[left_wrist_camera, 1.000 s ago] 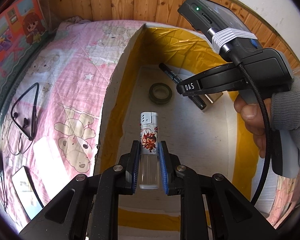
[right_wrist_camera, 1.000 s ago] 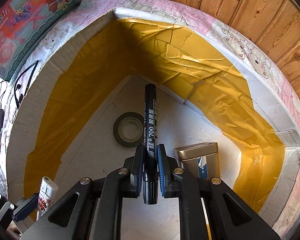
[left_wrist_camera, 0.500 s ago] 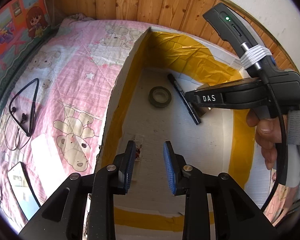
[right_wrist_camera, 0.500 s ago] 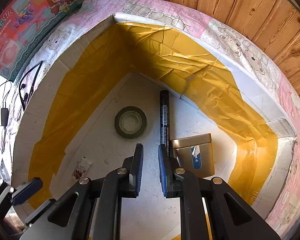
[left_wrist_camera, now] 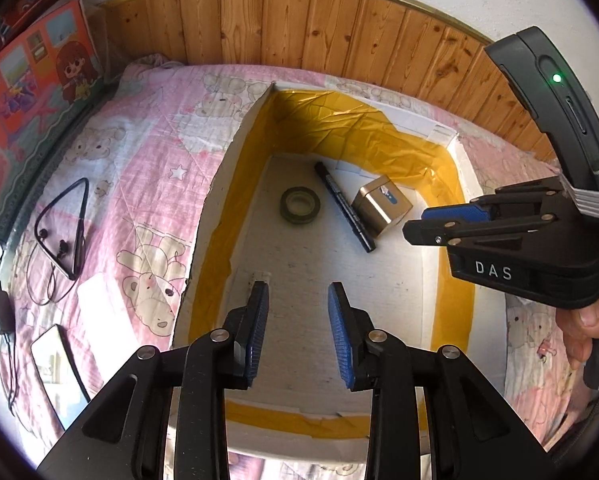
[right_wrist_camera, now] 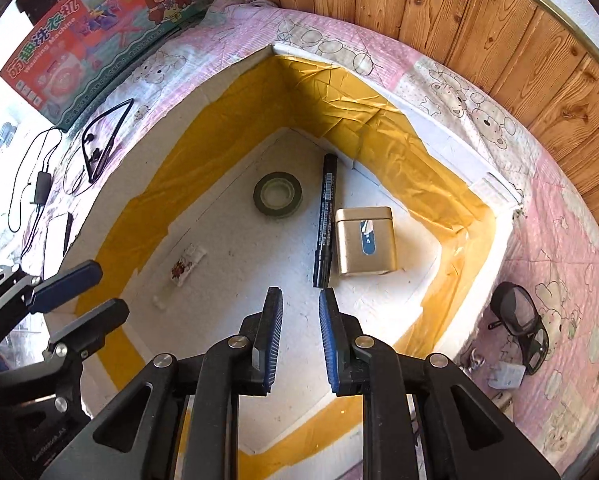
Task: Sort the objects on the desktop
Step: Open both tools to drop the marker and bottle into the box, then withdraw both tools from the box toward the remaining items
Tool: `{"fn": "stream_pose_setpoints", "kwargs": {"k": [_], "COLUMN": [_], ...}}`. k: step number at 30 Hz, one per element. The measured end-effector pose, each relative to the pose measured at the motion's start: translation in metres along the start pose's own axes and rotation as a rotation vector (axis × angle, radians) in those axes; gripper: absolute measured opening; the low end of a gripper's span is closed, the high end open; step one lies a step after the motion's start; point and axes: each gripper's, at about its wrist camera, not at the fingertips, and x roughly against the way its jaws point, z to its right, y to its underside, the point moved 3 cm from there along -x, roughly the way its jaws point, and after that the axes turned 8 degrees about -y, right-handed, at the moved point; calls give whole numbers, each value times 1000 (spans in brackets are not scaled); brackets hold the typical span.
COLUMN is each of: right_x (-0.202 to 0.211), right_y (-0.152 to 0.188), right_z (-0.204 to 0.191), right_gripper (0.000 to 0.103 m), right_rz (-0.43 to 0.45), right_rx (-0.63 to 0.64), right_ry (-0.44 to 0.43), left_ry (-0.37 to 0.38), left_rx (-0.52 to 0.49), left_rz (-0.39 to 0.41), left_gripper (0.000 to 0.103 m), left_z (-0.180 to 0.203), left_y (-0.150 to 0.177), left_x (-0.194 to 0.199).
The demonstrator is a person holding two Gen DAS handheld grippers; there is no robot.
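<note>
My right claw (right_wrist_camera: 300, 300) opening, nothing between its pads, above the white box (right_wrist_camera: 439, 276). Inside: marker (right_wrist_camera: 325, 216) beside gold tin (right_wrist_camera: 365, 240), tape roll (right_wrist_camera: 278, 194), lighter (right_wrist_camera: 185, 264). Left claw (right_wrist_camera: 81, 292) at the box's left edge.

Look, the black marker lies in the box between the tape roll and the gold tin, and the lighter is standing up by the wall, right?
Almost. The marker does lie in the box between the tape roll and the gold tin. But the lighter isn't standing up: the right wrist view shows it lying flat on the box floor.
</note>
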Motion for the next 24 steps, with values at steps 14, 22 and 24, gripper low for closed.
{"fn": "stream_pose_setpoints", "kwargs": {"k": [14, 22, 24], "right_x": [50, 68, 73], "right_y": [58, 88, 94], "right_z": [-28, -47, -51], "right_gripper": [31, 38, 38], "right_rz": [94, 137, 149], "right_rx": [84, 137, 154], "right_ry": [-30, -23, -13], "left_ry": [-37, -47, -48], "left_rx": [-14, -16, -20], "left_rz": [44, 59, 64], "left_gripper": [33, 34, 34], "left_z": [10, 19, 23], "left_y": [20, 30, 32], "left_x": [45, 61, 65]}}
